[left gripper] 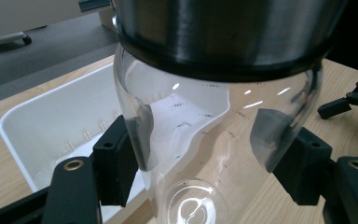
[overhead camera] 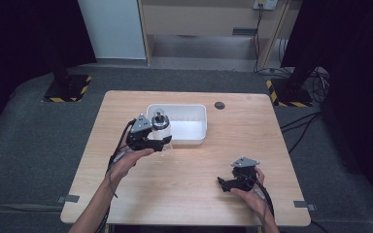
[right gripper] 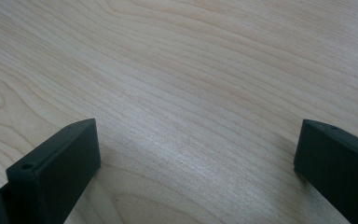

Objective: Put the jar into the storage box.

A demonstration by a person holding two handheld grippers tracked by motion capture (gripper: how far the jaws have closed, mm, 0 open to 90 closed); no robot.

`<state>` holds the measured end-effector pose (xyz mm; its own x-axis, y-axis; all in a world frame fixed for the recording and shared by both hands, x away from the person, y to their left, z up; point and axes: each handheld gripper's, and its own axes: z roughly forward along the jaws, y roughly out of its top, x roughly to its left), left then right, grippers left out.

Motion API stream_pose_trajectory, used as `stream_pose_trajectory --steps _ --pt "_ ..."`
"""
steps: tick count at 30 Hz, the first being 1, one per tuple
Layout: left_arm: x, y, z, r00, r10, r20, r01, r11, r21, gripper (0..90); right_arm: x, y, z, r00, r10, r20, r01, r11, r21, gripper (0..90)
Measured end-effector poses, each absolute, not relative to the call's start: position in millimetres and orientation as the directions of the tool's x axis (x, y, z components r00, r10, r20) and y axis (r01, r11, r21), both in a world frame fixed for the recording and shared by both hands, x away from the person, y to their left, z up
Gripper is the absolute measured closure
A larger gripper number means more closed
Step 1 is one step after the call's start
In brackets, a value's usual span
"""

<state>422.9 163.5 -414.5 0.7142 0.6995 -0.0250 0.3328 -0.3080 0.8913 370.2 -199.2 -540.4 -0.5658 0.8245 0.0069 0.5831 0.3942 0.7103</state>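
Observation:
A clear glass jug (overhead camera: 161, 130) with printed measuring marks and a steel collar and lid stands at the front left edge of the white tray (overhead camera: 201, 110). My left gripper (overhead camera: 164, 142) is shut on the glass jug (left gripper: 200, 107), its pads (left gripper: 121, 158) pressed against both sides of the body just under the steel collar. The tray (left gripper: 42, 121) lies behind the jug and looks empty. My right gripper (overhead camera: 222, 183) rests low at the table's front right, open, with bare wood between its jaws (right gripper: 196, 158). It shows again as the right gripper (left gripper: 349, 100) far off in the left gripper view.
The wooden table (overhead camera: 189, 194) has bare room across its middle and front. A small dark round disc (overhead camera: 219, 105) sits near the far edge, right of the tray. Dark floor and stands surround the table.

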Motion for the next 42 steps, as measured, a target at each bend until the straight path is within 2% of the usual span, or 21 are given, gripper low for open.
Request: stream_pose_trajectory --steps 17,42 --pt "447.9 154.1 -403.5 0.696 0.718 -0.023 0.334 -0.294 0.896 30.4 370.2 -199.2 -540.4 -0.566 0.824 0.007 0.583 0.394 0.710 0.3" --pt "488.6 144.1 -408.2 0.665 0.747 -0.015 0.331 -0.277 0.902 30.4 370.3 -199.2 -540.4 -0.566 0.824 0.007 0.583 0.394 0.711 0.3"
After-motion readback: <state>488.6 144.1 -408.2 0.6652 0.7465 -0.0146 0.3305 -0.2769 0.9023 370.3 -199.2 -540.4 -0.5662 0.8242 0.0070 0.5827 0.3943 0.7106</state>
